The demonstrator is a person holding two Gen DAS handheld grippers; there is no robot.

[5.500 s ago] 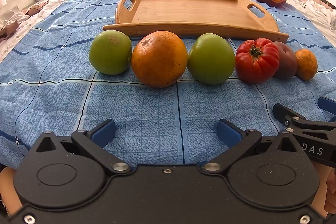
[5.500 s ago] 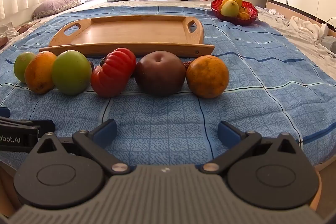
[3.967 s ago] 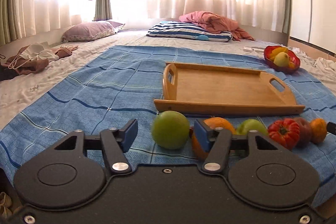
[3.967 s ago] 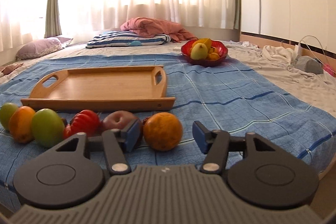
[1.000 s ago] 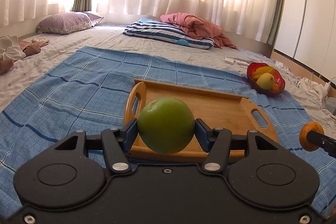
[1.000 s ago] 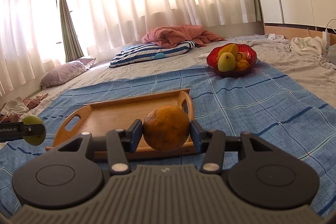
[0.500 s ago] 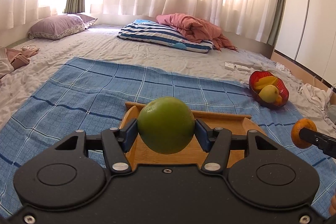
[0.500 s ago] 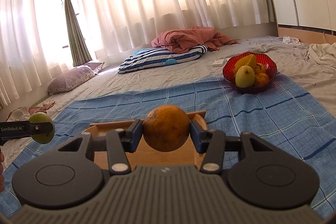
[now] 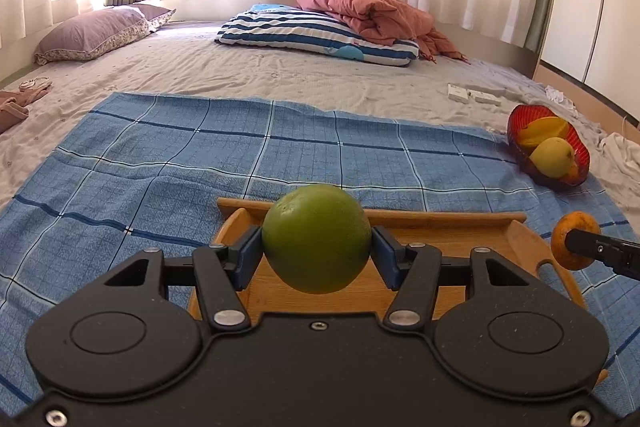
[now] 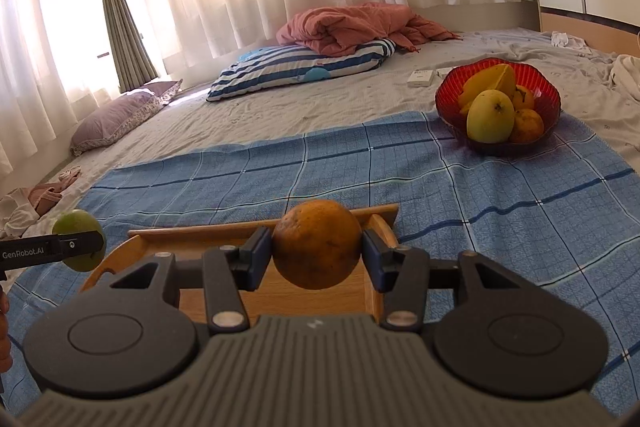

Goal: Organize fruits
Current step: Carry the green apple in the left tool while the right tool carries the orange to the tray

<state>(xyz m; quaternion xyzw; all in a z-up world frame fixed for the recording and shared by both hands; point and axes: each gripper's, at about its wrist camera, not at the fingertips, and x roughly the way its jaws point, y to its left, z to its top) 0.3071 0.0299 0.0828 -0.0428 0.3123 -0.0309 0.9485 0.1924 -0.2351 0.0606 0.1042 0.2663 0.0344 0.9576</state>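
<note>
Left wrist: gripper clamps green fruit

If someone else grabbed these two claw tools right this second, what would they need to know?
Left gripper: shut on the green fruit, held above the wooden tray.
Right gripper: shut on the orange, also above the tray.
Done: both fruits picked up and in the air.
Left: neither is set down yet; no fruit shows on the visible part of the tray. The red bowl of fruit sits at the blue cloth's far corner.
</note>
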